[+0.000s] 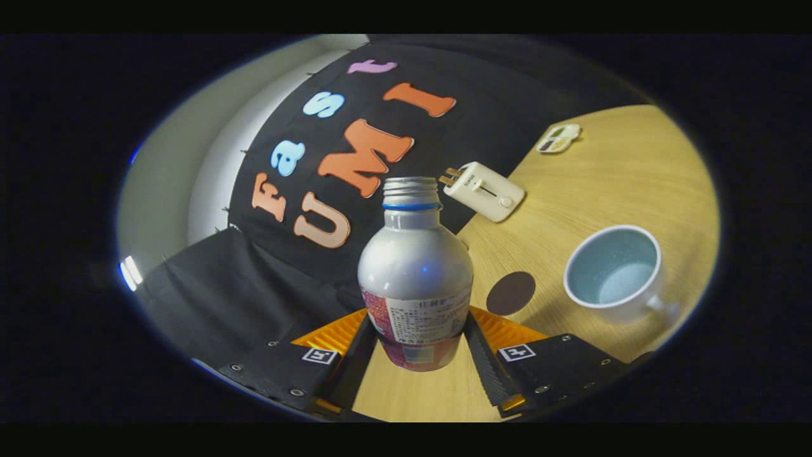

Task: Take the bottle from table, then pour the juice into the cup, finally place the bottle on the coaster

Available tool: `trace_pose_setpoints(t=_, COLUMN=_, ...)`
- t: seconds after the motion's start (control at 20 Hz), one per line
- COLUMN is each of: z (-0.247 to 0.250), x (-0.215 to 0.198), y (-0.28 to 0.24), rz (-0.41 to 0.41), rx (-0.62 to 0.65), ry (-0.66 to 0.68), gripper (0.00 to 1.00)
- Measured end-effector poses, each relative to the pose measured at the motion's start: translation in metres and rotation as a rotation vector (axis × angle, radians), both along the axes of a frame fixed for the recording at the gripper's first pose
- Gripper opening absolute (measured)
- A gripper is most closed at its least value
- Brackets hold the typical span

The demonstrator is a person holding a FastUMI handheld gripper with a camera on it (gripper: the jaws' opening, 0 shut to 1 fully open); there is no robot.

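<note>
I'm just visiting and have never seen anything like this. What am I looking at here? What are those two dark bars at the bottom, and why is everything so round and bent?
The picture comes from a small wide-angle camera mounted on a hand-held gripper, a two-finger clamp that a person carries and works by hand. The camera looks forward along the fingers, so they appear as the two bars at the bottom. The wide lens bends the scene into a round shape.

Between the fingers is a silver bottle with its cap off; both fingers press on its lower body, so it is held. It looks lifted and tilted.

Beyond it lies a wooden table. On it are a white cup with a pale blue inside, a dark round coaster between bottle and cup, a small cream toaster, and farther off a small flat object I cannot identify.
</note>
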State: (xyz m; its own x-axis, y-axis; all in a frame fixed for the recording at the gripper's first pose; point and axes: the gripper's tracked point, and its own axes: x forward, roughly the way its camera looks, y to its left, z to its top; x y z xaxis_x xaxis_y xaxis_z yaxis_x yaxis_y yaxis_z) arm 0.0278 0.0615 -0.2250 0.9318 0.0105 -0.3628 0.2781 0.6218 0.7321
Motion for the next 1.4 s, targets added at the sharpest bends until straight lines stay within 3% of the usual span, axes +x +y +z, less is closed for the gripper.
trace_pose_setpoints(t=0.25, z=-0.003, x=0.028, y=-0.008, rz=0.074, rx=-0.283, ry=0.036, gripper=0.77)
trace_pose_setpoints(t=0.55, z=-0.008, x=0.058, y=-0.038, rz=0.073, rx=-0.563, ry=0.077, gripper=0.77)
trace_pose_setpoints(t=1.0, z=-0.074, x=0.086, y=-0.052, rz=0.109, rx=-0.657, ry=0.207, gripper=0.77)
trace_pose_setpoints(t=1.4, z=-0.099, x=0.095, y=-0.048, rz=0.153, rx=-0.723, ry=0.254, gripper=0.77)
